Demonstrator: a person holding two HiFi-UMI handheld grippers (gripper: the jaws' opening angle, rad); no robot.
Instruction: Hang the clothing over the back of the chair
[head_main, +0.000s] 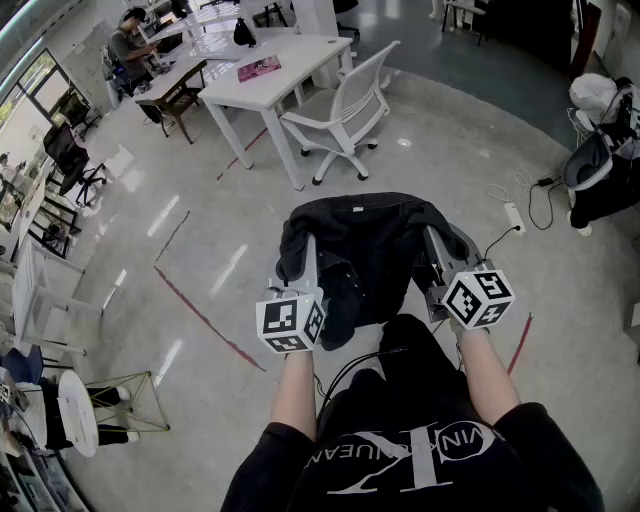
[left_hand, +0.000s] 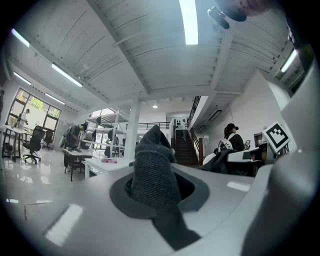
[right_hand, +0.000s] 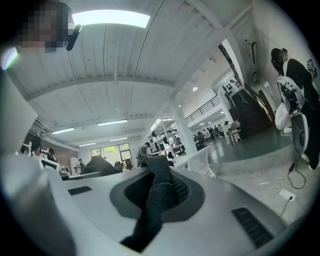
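A black garment is stretched out between my two grippers in front of me. My left gripper is shut on its left edge. In the left gripper view a fold of the dark knit fabric sticks up between the pads. My right gripper is shut on the right edge, and a fold of the same fabric is pinched in its jaws. Both grippers point level, side by side. The cloth hides whatever lies under it. A white office chair stands beyond the garment at a white table.
A red line is marked on the grey floor to my left. A power strip with cables lies to the right, near dark bags. A person sits at desks far left. A wire rack stands near left.
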